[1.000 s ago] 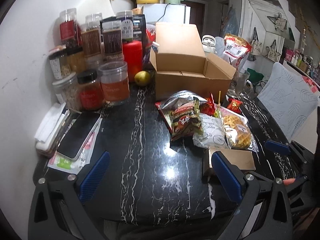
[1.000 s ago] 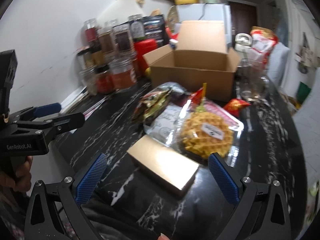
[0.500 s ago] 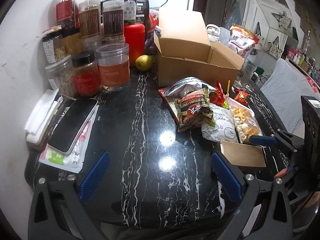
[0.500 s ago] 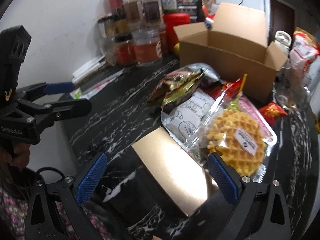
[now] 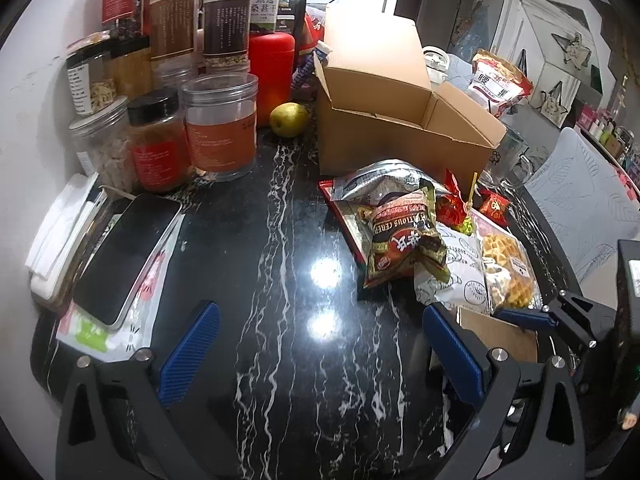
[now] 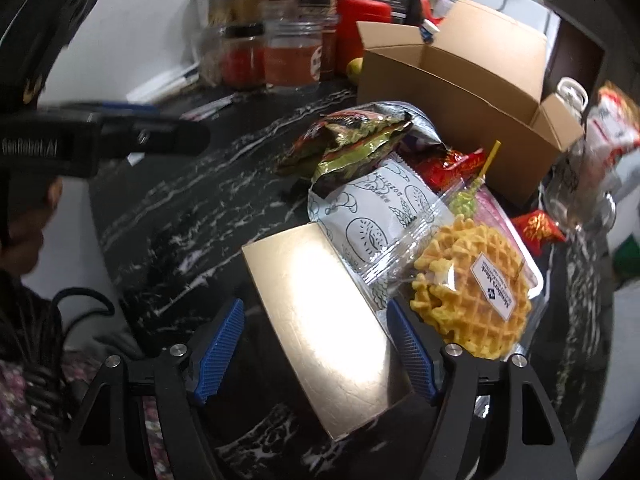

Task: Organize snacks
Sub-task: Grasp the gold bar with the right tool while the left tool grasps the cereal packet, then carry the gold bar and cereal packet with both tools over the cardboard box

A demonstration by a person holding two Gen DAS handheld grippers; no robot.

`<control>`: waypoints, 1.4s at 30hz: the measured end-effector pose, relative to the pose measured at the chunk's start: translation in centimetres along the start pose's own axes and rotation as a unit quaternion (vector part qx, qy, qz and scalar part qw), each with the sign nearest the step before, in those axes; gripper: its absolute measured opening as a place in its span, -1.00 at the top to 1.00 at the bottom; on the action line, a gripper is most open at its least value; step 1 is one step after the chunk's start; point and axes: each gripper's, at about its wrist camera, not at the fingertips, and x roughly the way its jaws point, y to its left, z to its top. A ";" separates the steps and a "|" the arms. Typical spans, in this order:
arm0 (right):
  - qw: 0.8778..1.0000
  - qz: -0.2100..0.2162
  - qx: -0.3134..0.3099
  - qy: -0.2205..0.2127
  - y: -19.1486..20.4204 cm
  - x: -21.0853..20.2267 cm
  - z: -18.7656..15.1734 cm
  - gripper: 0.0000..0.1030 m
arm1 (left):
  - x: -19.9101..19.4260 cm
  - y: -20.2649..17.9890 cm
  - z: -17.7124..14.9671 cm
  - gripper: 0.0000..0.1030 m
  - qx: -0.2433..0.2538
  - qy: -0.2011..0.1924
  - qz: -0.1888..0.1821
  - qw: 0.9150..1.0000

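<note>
At the table's near edge, the right gripper is closing its fingers around a gold box, the pads not yet pressing it. The left gripper hovers spread over bare marble. Beyond the box lie a waffle pack and snack bags, then an open cardboard box toward the far edge.

Legible text: "GenRobot.AI" on the left gripper body; "Member's Mark" on the waffle pack label; "腰果" on the red-white bag.
</note>
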 end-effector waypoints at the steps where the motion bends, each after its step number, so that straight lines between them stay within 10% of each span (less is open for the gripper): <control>1: 1.000 0.001 0.003 0.010 -0.2 0.5 0.2 -0.48 | 0.2 -0.1 0.1 -1.00 0.002 0.001 0.000 1.000; 11: 0.995 0.079 0.060 0.013 -2.4 0.8 0.4 0.15 | 0.7 0.1 1.1 -1.00 0.003 -0.004 0.001 1.000; 33: 0.983 0.019 0.170 -0.065 -8.5 -3.2 1.0 0.15 | 5.7 -4.2 5.0 -0.94 0.014 0.033 -0.072 0.997; 42: 0.980 0.009 0.191 -0.062 -10.0 -2.5 0.9 0.15 | 9.3 -5.8 5.5 -0.35 0.050 0.063 -0.040 0.996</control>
